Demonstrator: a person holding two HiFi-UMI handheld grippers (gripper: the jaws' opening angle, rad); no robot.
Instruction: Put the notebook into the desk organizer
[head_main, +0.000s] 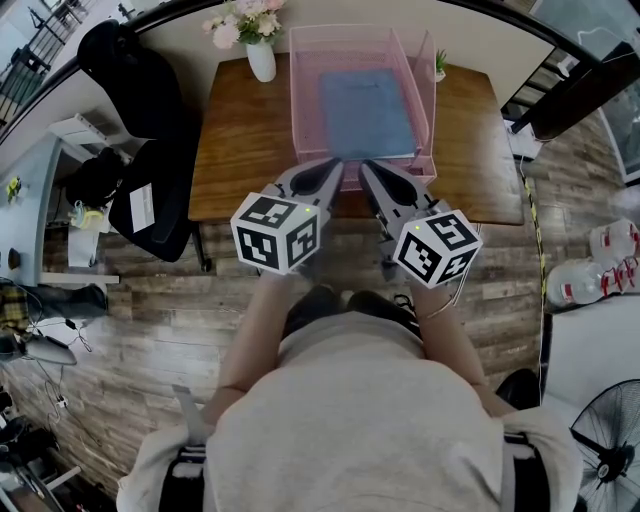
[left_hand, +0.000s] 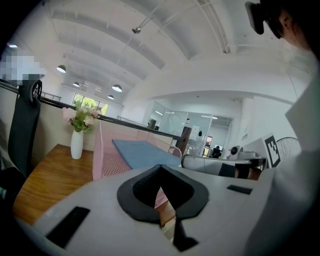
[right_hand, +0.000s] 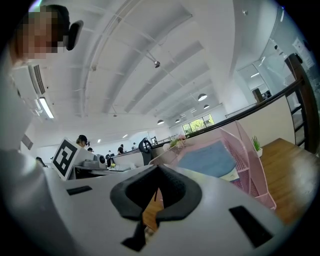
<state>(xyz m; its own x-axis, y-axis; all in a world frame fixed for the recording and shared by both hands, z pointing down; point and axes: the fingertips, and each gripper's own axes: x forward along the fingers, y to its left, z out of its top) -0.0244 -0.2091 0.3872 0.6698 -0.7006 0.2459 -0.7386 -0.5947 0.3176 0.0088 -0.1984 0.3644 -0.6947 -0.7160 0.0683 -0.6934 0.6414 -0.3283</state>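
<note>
One flat blue notebook (head_main: 367, 112) lies inside the single pink wire-mesh desk organizer (head_main: 303, 100), flat on its mesh floor with the pink walls standing around it. The organizer sits toward the far middle of one brown wooden table (head_main: 240, 150). Two grippers are in view, side by side over the table's near edge, and both point at the organizer's near side. The left gripper (head_main: 337, 163) has its two jaws brought together, tips meeting, with nothing between them. The right gripper (head_main: 366, 166) is likewise closed tip to tip and empty. Neither touches the notebook. Whether their tips touch the organizer's near rim cannot be told. There are two marker cubes, one at the back of the left gripper (head_main: 275, 232) and one at the back of the right (head_main: 437, 246). One white ceramic vase (head_main: 261, 60) of pink flowers stands just left of the organizer, and one small green potted plant (head_main: 440, 66) stands at its right. One black office chair (head_main: 150, 200) stands on the floor beside the table's left end.
</note>
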